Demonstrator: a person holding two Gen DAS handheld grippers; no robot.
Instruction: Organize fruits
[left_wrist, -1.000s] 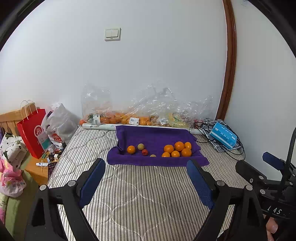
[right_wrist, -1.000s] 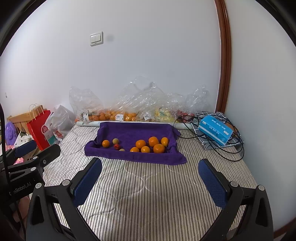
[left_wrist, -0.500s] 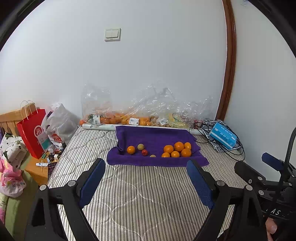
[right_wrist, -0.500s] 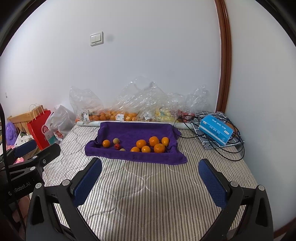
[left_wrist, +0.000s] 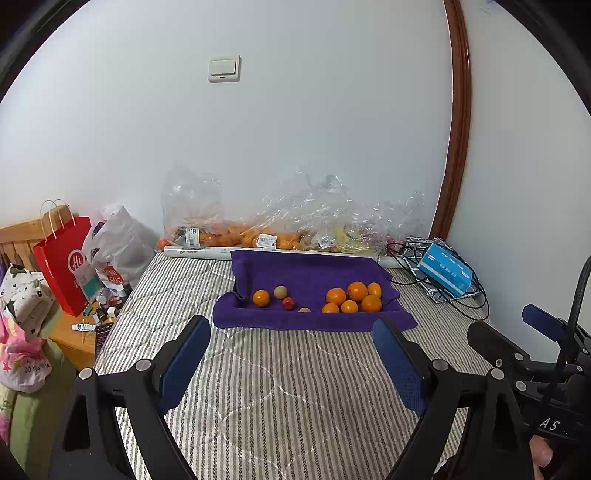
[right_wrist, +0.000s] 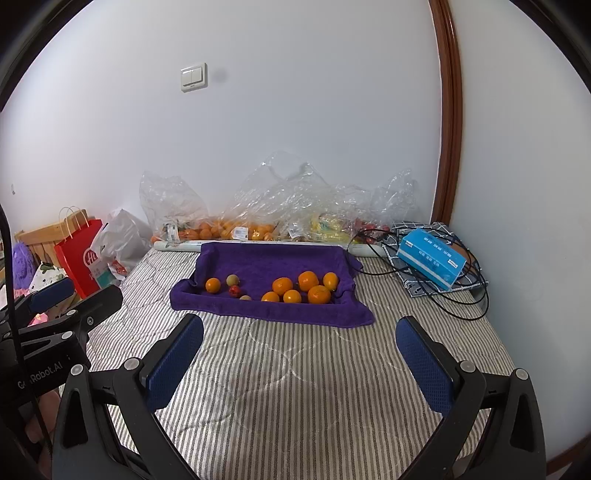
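Striped quilted bedding (left_wrist: 280, 391) covers the bed that fills both views, running back to a pale wall where clear plastic bags (right_wrist: 280, 206) of more produce are heaped. On that bedding, well ahead of both tools, a purple towel (right_wrist: 273, 266) is bunched up into a shallow nest, and the fruit lies on it in two loose lots: a cluster of oranges (right_wrist: 303, 288) toward the right, touching one another, and toward the left a lone orange (right_wrist: 213, 285), a pale round fruit (right_wrist: 232, 280), a small red fruit (right_wrist: 233, 291) and a half-hidden brownish one (right_wrist: 245, 298). The left gripper (left_wrist: 291, 354) hovers low over the bedding with its blue pads spread wide and nothing between them; the right gripper (right_wrist: 299, 350) hovers the same way, released and empty. Such a split could be a sorting already made or one still to be tidied, and the scene does not settle which. The risks come from the things themselves. Round fruit on a soft, sagging towel would likely roll at the least nudge, so a pad that brushes the cluster may scatter it toward the towel's low front edge and onto the bedding. The small red and brown fruits look easy to bruise or to squirt out of a hard pinch. Off to the right, the black cables (right_wrist: 454, 295) around the blue box (right_wrist: 430, 256) could snag a tool that swings wide.
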